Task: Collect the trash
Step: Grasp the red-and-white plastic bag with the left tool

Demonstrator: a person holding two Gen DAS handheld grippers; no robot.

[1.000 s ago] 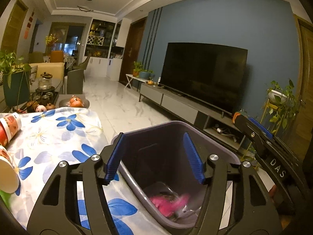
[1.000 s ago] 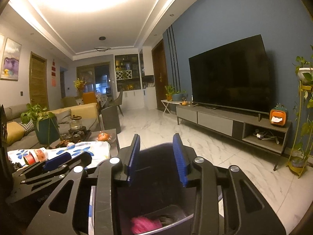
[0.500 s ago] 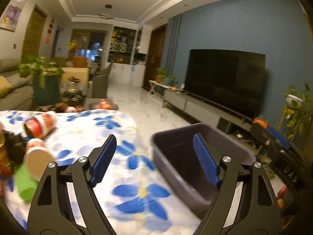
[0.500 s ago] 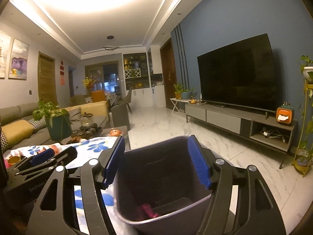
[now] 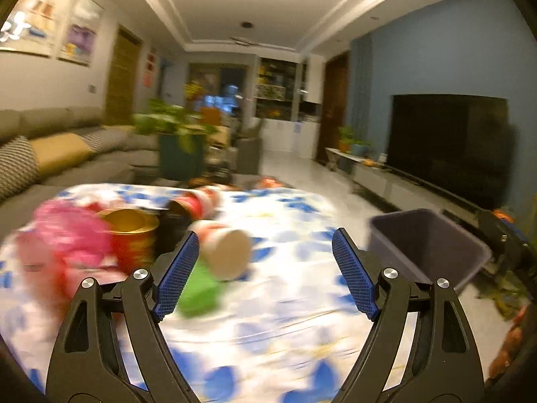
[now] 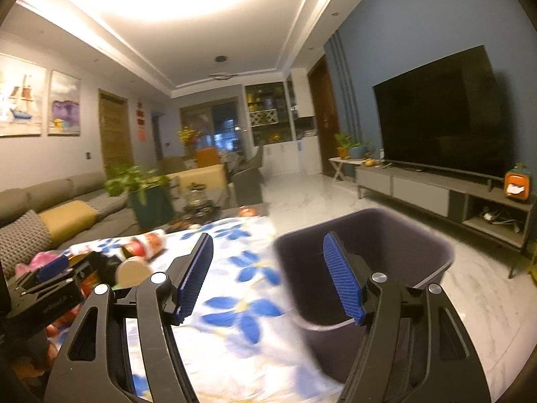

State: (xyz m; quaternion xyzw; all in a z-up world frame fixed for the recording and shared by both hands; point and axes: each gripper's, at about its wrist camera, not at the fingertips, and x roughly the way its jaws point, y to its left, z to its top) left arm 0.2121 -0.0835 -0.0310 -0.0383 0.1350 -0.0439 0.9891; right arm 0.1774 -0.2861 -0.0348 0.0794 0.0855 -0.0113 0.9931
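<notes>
Your left gripper [image 5: 265, 275] gapes wide, empty; blurred, probably cups [image 5: 225, 252] at ten o'clock. Your right gripper [image 6: 268, 278] gapes too, bin [image 6: 402, 235] at one.

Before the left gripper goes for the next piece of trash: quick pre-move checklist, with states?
1. Left gripper open, nothing between the fingers: ok.
2. Right gripper open and empty: ok.
3. Trash left on the floral tablecloth: ok, paper cup lies on its side.
4. Cup lined up between the left fingers: not ok, it sits by the left finger.
5. Sharp left view: not ok, motion blur.
6. Bin beside the table, open: ok.
</notes>
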